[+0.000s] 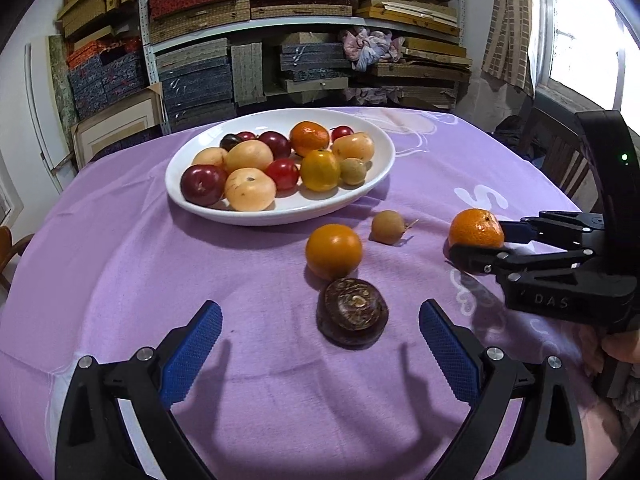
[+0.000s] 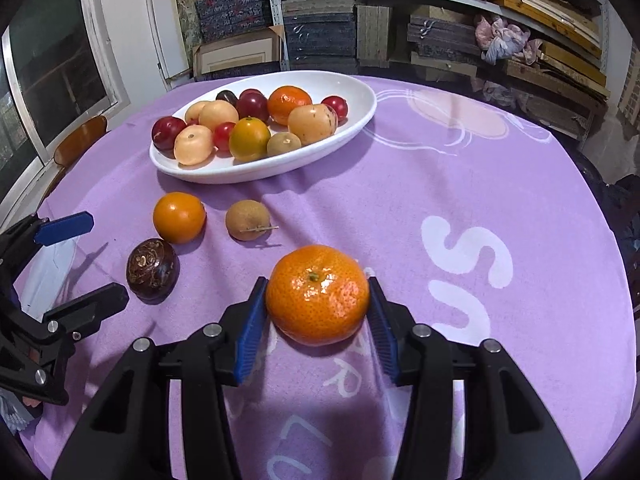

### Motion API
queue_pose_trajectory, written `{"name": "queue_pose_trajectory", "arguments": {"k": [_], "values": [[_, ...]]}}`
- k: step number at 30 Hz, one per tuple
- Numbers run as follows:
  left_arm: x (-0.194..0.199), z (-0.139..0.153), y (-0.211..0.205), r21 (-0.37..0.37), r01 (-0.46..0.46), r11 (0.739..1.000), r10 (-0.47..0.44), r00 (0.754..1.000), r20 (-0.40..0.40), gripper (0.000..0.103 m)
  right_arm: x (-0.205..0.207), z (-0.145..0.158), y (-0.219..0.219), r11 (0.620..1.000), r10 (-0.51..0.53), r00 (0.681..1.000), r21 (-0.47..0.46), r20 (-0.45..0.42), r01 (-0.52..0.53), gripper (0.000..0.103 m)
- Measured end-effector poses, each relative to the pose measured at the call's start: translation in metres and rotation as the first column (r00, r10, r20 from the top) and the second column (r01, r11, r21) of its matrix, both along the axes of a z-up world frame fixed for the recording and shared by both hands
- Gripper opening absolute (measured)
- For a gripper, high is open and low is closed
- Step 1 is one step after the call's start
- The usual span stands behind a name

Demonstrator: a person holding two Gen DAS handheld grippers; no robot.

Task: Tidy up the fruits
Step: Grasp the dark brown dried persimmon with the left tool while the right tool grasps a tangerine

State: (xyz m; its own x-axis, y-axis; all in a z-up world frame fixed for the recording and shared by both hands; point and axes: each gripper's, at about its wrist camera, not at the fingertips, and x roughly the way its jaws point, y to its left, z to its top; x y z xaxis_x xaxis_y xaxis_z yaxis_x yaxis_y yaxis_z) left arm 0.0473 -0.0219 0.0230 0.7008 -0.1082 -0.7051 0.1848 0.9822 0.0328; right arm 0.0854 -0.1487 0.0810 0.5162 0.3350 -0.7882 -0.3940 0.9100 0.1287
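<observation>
Gripping the mandarin (image 2: 317,294) between both pads, the right gripper (image 2: 318,312) keeps it low on the purple surface (image 2: 460,184) — well apart from the white plate (image 2: 362,114) w/ fruits. Left gripper (image 1: 320,344) is spread wide & holds nothing, the dark brown fruit (image 1: 352,313) lying between its fingers, near an orange (image 1: 334,251).

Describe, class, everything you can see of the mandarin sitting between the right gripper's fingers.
The mandarin is round, slightly flattened and bright orange, with glossy, dimpled peel and a small green stem scar facing up. It looks whole and unpeeled. It rests on the purple tablecloth, apart from the other loose fruit and outside the white dish. The right gripper brackets it: a blue ribbed pad sits against each side, apparently touching. The left wrist view shows it low on the cloth, not clearly lifted.
</observation>
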Motion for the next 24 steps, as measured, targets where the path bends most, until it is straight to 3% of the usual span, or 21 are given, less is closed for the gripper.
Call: {"name": "queue_pose_trajectory", "arguments": {"k": [9,14,18,19,21,22,24], "values": [[0.027,-0.024,-0.011,0.063,-0.051,0.997,0.056,0.994,-0.092,0.096,0.002,-0.001,-0.007,0.999,0.003,1.0,0.049,-0.024,-0.001,0.048],[0.036,-0.025,0.004,0.072,-0.126,0.989,0.133,0.986,-0.096,0.095,0.001,0.0,-0.006,0.999,0.007,1.0,0.049,-0.026,-0.006,0.049],[0.036,-0.025,0.01,0.072,-0.119,0.99,0.126,0.986,-0.105,0.093,0.001,0.0,-0.006,0.999,0.008,1.0,0.049,-0.026,-0.006,0.05],[0.035,-0.024,0.01,0.067,-0.107,0.992,0.113,0.988,-0.103,0.087,0.001,0.0,-0.006,0.999,0.008,1.0,0.048,-0.026,-0.007,0.05],[0.031,-0.022,0.007,0.049,-0.076,0.996,0.08,0.993,-0.092,0.064,0.001,0.0,-0.005,0.999,0.009,1.0,0.049,-0.026,-0.008,0.051],[0.029,-0.021,0.005,0.047,-0.066,0.997,0.07,0.994,-0.084,0.045,0.001,0.0,-0.005,0.999,0.01,1.0,0.05,-0.026,-0.008,0.051],[0.025,-0.021,0.002,0.059,-0.057,0.997,0.062,0.995,-0.076,0.044,0.001,0.0,-0.005,0.999,0.01,1.0,0.049,-0.026,-0.008,0.051]]}}
